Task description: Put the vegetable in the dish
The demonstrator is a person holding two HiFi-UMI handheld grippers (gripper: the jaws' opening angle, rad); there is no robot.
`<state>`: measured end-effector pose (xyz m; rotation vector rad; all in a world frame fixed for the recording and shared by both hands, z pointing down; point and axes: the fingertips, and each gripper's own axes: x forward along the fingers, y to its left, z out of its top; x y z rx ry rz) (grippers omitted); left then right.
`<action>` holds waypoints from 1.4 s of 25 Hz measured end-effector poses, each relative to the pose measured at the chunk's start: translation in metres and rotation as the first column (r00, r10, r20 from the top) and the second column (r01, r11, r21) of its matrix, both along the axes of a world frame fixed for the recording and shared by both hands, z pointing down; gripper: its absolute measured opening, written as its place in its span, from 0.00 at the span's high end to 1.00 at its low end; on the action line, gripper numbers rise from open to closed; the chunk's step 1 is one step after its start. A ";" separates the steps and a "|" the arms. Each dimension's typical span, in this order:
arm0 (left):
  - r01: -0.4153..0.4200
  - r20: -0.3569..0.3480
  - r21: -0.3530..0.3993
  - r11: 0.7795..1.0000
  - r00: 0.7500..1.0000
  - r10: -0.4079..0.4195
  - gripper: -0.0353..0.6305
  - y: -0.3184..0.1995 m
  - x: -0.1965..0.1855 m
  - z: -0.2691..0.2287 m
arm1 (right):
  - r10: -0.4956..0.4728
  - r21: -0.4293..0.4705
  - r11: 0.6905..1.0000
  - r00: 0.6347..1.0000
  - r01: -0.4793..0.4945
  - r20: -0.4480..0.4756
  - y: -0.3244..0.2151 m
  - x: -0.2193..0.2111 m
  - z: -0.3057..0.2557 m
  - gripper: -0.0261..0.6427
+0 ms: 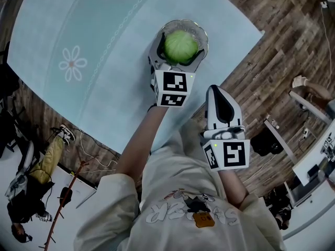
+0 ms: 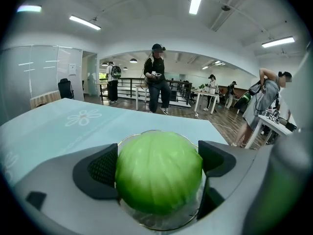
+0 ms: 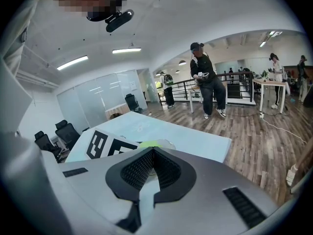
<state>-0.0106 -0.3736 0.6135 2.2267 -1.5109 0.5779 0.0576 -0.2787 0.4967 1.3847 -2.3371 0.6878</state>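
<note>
A round green cabbage (image 1: 180,46) sits in a clear glass dish (image 1: 200,29) near the right corner of the pale blue table (image 1: 78,25). My left gripper (image 1: 179,49) is shut on the cabbage, one jaw pressed to each side. In the left gripper view the cabbage (image 2: 159,173) fills the gap between the dark pads (image 2: 100,170), and the dish rim (image 2: 146,132) shows behind and below it. My right gripper (image 1: 217,91) is shut and empty, held back past the table's near edge. In its own view the right gripper (image 3: 153,153) has its pads meeting.
The table has flower prints (image 1: 72,64) and ends close to the right of the dish, with wood floor (image 1: 282,41) beyond. Several people (image 2: 156,77) stand at a railing and desks (image 2: 279,124) behind. Office chairs (image 3: 63,131) stand at the left.
</note>
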 end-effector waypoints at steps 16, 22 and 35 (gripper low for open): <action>-0.028 0.014 0.073 0.997 1.000 0.027 0.19 -0.002 0.001 -0.025 | 0.006 0.009 1.000 1.000 -0.006 -0.007 0.011 0.004 -0.005 0.93; -0.013 0.000 0.057 0.998 1.000 0.013 0.24 0.003 -0.004 -0.031 | 0.013 0.020 1.000 1.000 -0.013 -0.010 0.014 0.010 -0.009 0.93; 0.071 0.042 0.125 0.990 0.996 -0.077 0.67 0.027 -0.018 -0.068 | 0.020 0.057 0.998 1.000 -0.020 -0.001 0.023 0.022 -0.022 0.93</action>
